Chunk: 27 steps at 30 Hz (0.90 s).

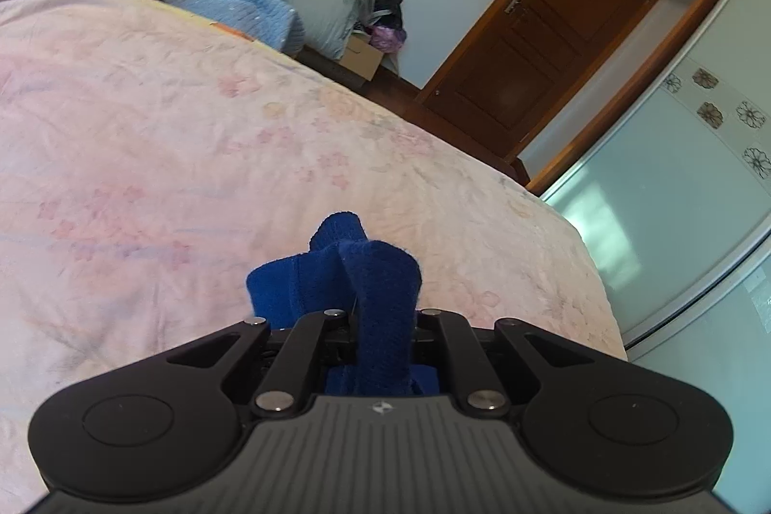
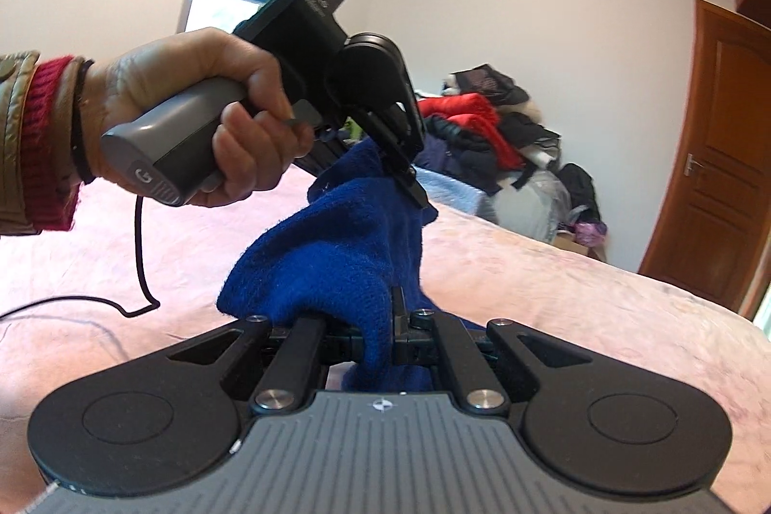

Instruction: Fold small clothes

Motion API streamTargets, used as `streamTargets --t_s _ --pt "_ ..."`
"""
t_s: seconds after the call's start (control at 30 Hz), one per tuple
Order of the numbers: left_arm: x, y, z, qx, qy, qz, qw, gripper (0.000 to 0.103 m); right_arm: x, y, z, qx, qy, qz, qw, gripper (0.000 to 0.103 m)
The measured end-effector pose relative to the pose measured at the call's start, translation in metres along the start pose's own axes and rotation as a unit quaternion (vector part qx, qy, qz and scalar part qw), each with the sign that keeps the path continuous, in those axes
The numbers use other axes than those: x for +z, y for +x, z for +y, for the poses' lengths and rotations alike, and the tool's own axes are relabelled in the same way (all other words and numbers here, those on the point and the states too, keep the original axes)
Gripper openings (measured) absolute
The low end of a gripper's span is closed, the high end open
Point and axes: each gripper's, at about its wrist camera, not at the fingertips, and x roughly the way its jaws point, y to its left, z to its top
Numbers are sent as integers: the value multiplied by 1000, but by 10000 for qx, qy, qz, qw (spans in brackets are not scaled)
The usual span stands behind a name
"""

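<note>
The blue knit garment (image 2: 332,254) hangs in the air above the bed (image 2: 554,287), stretched between the two grippers and clear of the pink bedspread. The right gripper (image 2: 380,336) has its fingers clenched on the garment's lower edge; the left gripper (image 2: 409,177), held in the person's left hand (image 2: 202,104), pinches the upper edge, its fingers closed on the cloth. Seen from the left wrist, the garment (image 1: 356,273) bunches between that gripper's fingers. Beyond the bed's far side lies a pile of clothes (image 2: 486,128), with a wooden door (image 2: 713,177) to its right.
</note>
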Motion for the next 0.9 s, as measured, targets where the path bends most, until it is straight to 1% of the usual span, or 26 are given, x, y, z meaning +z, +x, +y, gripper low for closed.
streamTargets --t_s 0.2,0.47,0.67,0.9 --pt "-4 8 -30 -42 223 -24 9997 8 -9 -11 -22 -181 239 12 9996 6" --pt "-18 30 -69 -125 549 145 9983 8 -21 -29 -42 -300 654 25 9974 6" --pt "-32 54 -92 -190 669 349 9970 8 -35 -37 -67 -443 1100 127 9929 7" --pt "-50 81 -121 -231 856 574 9944 8 -58 -43 -93 -534 1662 237 9844 7"
